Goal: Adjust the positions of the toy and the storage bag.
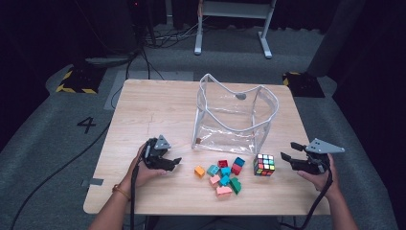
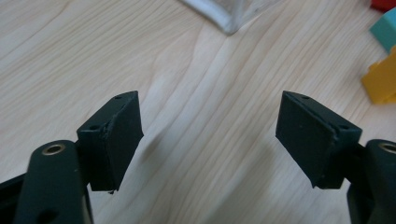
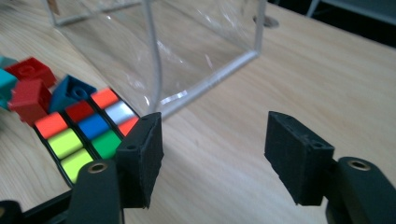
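Note:
A clear plastic bag [image 1: 234, 117] with white piping stands open at the middle of the wooden table [image 1: 153, 110]. In front of it lie several small coloured blocks [image 1: 224, 175] and a colour-tiled puzzle cube [image 1: 264, 164]. My left gripper [image 1: 173, 162] rests low on the table left of the blocks, open, with bare wood between its jaws [image 2: 210, 135]; an orange block [image 2: 380, 79] lies off to its right. My right gripper [image 1: 291, 152] hovers right of the cube, open and holding nothing. In the right gripper view the cube [image 3: 84, 133] sits just left of the left jaw, the bag [image 3: 187, 42] beyond.
The table's front edge lies close behind both hands. Bare wood spreads left of the bag and at the far left corner. Beyond the table are grey carpet, cables, yellow-black taped bases [image 1: 76, 79] and a white frame's legs [image 1: 230, 28].

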`<action>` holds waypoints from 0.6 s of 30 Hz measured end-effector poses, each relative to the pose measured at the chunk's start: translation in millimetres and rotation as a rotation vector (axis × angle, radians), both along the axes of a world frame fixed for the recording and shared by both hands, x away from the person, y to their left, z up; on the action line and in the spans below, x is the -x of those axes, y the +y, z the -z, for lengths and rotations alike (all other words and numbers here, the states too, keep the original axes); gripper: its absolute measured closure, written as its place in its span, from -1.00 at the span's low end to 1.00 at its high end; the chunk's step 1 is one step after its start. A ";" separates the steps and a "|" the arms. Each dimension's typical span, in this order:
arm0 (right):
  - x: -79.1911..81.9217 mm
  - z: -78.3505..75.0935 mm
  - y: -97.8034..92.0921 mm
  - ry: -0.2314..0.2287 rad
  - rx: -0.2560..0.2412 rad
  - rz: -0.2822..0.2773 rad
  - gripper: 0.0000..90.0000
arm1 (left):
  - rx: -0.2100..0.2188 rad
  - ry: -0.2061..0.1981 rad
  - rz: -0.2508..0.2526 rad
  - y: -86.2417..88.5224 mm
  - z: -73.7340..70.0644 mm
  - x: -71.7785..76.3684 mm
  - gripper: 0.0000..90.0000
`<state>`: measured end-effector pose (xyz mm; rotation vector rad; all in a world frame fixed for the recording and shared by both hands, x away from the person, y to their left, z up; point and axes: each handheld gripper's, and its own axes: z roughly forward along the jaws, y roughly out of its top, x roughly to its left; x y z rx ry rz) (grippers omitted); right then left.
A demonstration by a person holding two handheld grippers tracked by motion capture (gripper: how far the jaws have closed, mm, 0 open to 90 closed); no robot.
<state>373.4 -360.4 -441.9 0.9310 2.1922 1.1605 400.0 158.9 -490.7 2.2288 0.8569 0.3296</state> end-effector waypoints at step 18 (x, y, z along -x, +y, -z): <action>-32.6 -18.4 70.0 -0.028 0.011 -0.152 0.47 | 0.117 -0.094 0.038 -47.0 -44.2 -44.2 0.09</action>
